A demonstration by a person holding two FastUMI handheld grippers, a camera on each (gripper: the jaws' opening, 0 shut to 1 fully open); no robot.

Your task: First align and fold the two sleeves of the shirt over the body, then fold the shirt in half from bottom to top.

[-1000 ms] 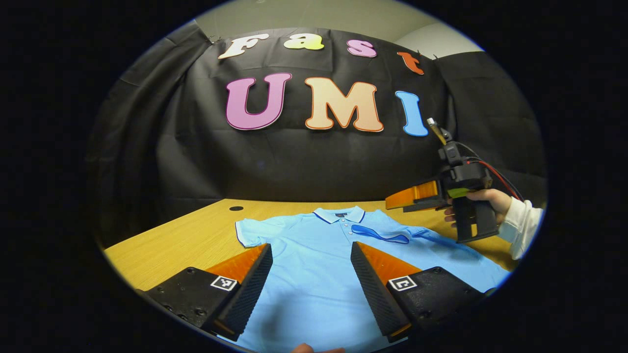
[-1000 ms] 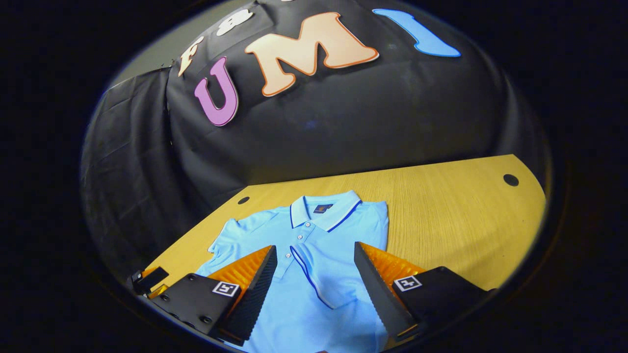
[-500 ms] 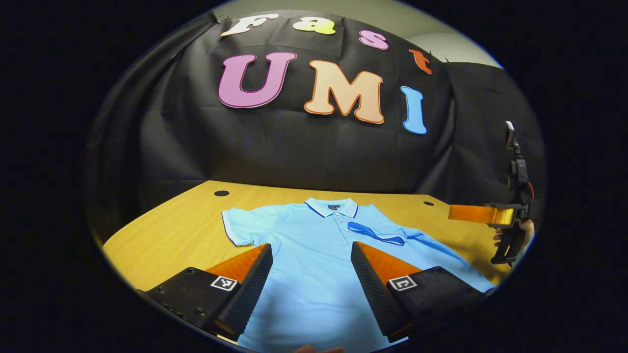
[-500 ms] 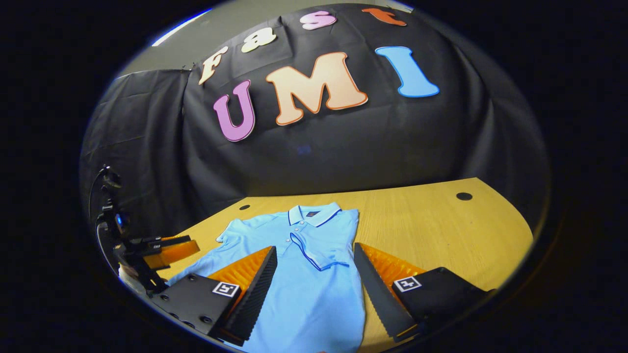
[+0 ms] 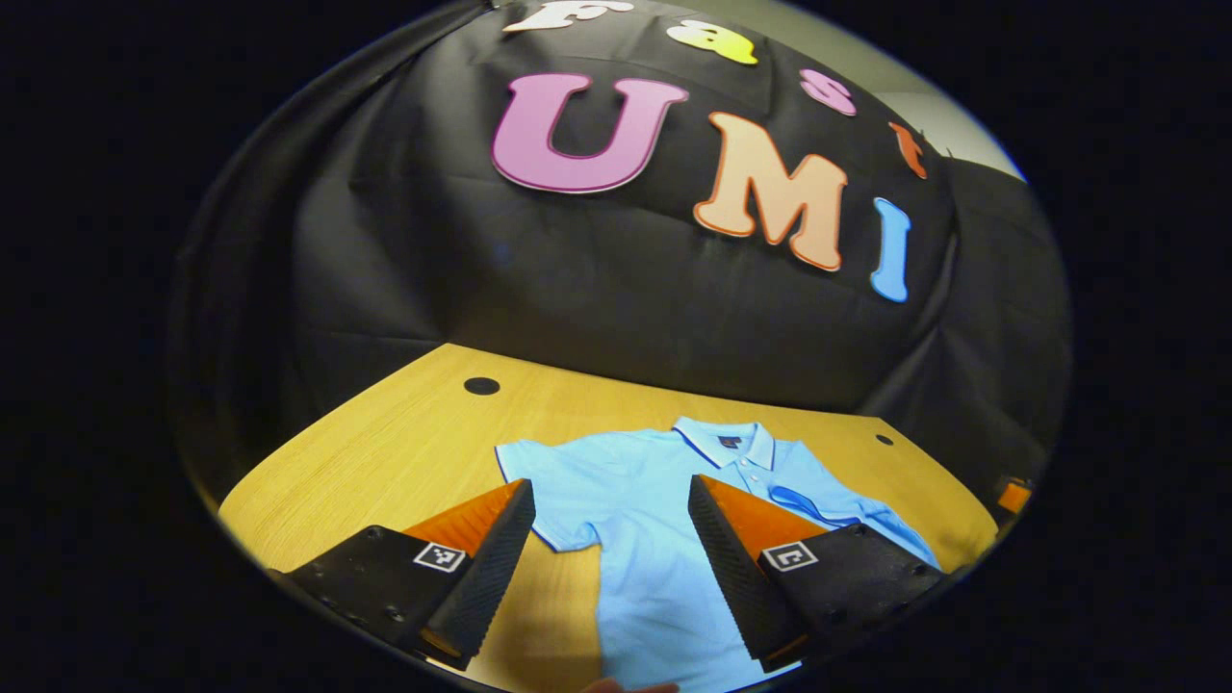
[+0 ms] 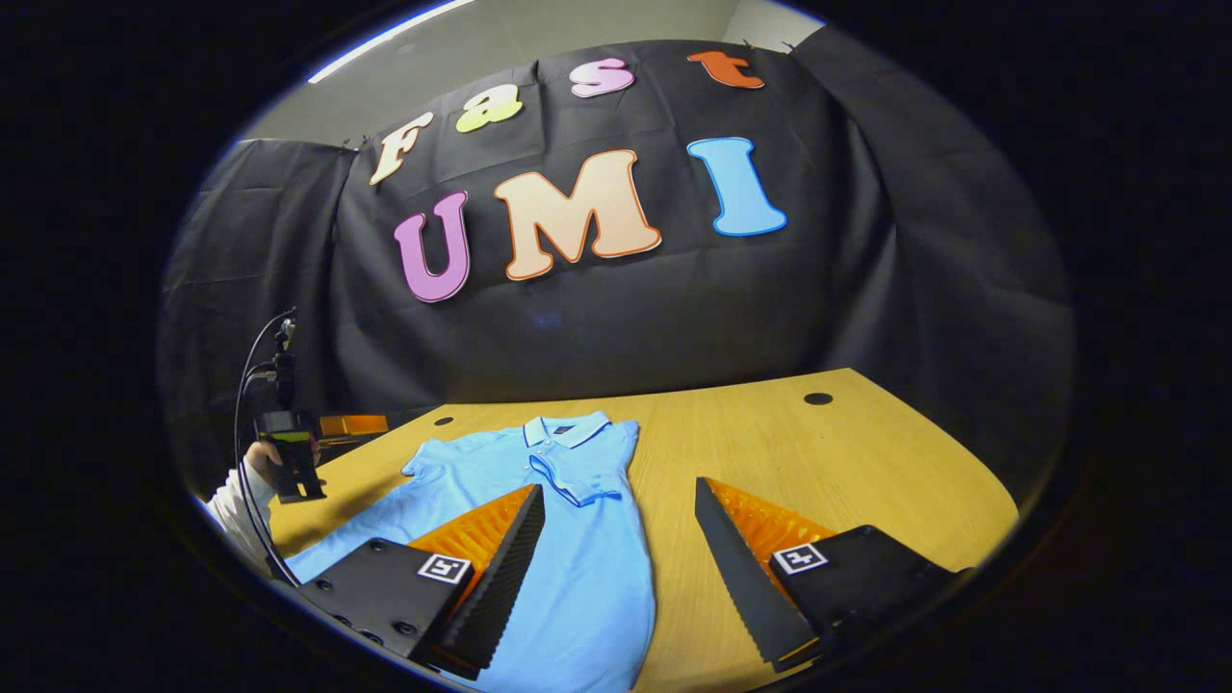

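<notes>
Shirt (image 6: pixel 577 568) neck label (image 5: pixel 730 442) too small to read

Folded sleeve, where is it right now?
In the right gripper view the folded sleeve lies on the shirt body just below the collar, toward the shirt's right edge, ahead of the open right gripper.

One shirt (image 5: pixel 654 539), one table (image 6: pixel 847 452), perhaps two table holes (image 6: pixel 818 398).

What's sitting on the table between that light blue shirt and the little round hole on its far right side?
Nothing: in the right gripper view, only bare wooden table lies between the light blue polo shirt and the small round hole.
</notes>
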